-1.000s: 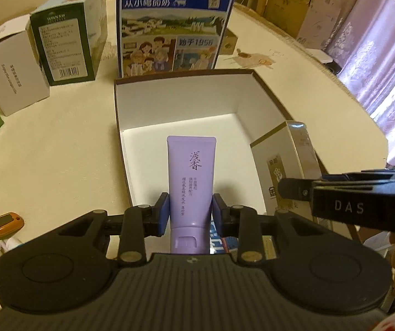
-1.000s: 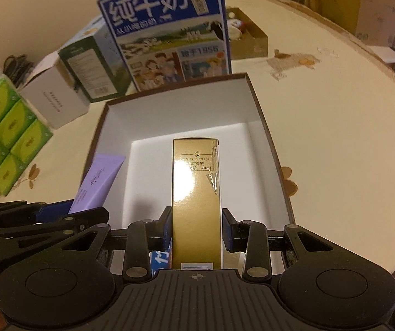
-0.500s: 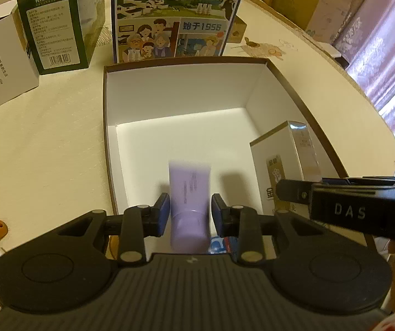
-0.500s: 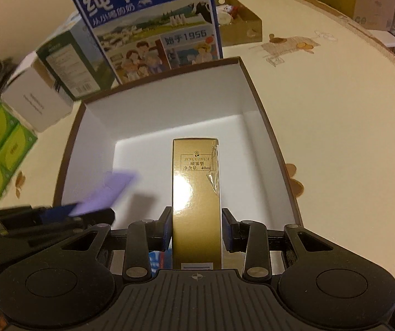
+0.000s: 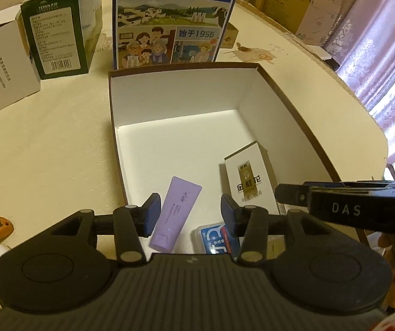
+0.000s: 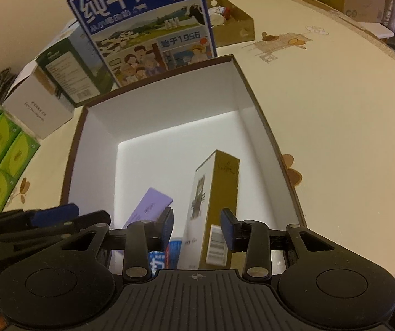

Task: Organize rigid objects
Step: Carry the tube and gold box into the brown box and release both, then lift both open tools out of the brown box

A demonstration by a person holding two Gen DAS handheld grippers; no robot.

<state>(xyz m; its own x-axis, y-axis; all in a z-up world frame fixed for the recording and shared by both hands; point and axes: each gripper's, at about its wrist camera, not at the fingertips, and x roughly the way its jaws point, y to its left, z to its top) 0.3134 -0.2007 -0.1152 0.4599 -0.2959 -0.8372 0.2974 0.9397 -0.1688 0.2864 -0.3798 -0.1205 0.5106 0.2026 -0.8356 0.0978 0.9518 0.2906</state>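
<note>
Both tongs are opening above a white-lined, brown-rimmed cardboard box (image 5: 255, 93): the left tongs (image 5: 188, 211) clear of a smooth lilac tube (image 5: 175, 213), the right tongs (image 6: 197, 227) clear of a glossy gold carton (image 6: 214, 209). Both things lie inside the box's near end. Behind it on the table (image 5: 45, 143) stands a blue milk carton (image 5: 169, 27) printed "1956".

milk carton (image 5: 169, 22): "始于1956" | right gripper (image 5: 346, 209): "DAS" | gold box (image 5: 248, 182): "金桂花"

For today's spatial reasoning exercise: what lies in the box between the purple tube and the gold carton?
In the left wrist view, bare white box floor separates the purple tube from the gold carton; nearer the camera, a blue packet lies between them.
</note>
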